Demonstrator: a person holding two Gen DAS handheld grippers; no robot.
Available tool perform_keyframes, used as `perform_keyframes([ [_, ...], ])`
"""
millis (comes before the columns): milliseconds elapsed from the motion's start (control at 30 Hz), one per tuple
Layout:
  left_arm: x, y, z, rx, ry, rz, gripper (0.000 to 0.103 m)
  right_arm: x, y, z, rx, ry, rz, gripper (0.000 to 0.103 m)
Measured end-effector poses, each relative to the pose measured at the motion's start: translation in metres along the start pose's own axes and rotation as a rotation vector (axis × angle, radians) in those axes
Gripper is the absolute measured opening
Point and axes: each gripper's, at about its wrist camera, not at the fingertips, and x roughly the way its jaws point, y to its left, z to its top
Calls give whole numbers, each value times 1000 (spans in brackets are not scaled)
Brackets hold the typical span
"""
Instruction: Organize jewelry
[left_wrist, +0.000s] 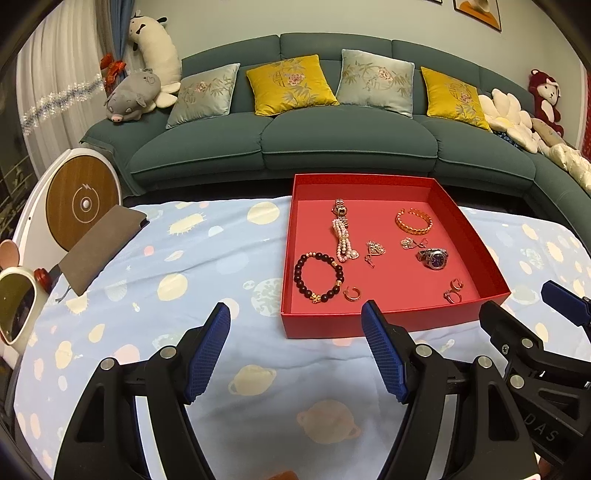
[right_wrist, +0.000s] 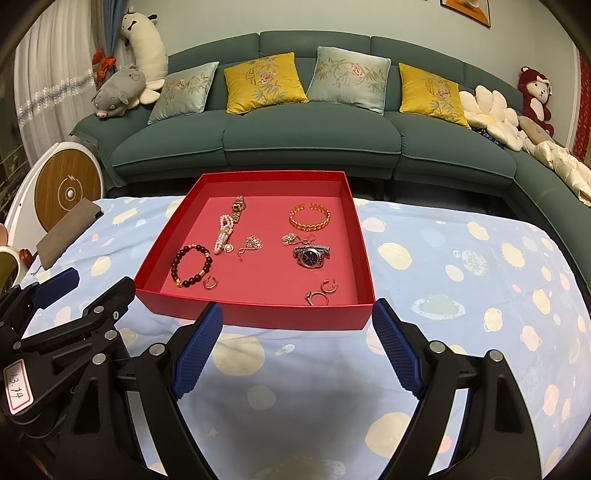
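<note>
A shallow red tray (left_wrist: 469, 221) (right_wrist: 354, 240) lies on a table with a planet-print cloth. Inside lie a dark bead bracelet (left_wrist: 318, 277) (right_wrist: 192, 266), a pearl bracelet (left_wrist: 343, 243) (right_wrist: 223, 236), a gold watch (left_wrist: 340, 210), an orange bangle (left_wrist: 413, 221) (right_wrist: 309, 217), a silver watch (left_wrist: 433, 257) (right_wrist: 311, 256), pendants and small rings (left_wrist: 453, 290) (right_wrist: 321, 291). My left gripper (left_wrist: 295, 347) hovers open before the tray's near left corner, empty. My right gripper (right_wrist: 297, 343) stands open before the tray's near wall, empty.
A grey pouch (left_wrist: 99, 247) leans on a round wood-faced device (left_wrist: 83, 201) at the table's left. White sunglasses (left_wrist: 16, 306) sit at the left edge. A green sofa (left_wrist: 332, 140) with cushions runs behind. Bare cloth (right_wrist: 461, 277) spreads right of the tray.
</note>
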Motion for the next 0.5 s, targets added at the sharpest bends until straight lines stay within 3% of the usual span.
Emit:
perform_keyframes([
  [500, 1, 1, 1, 7, 5, -2, 71, 0, 1, 0, -2, -2, -3, 80],
])
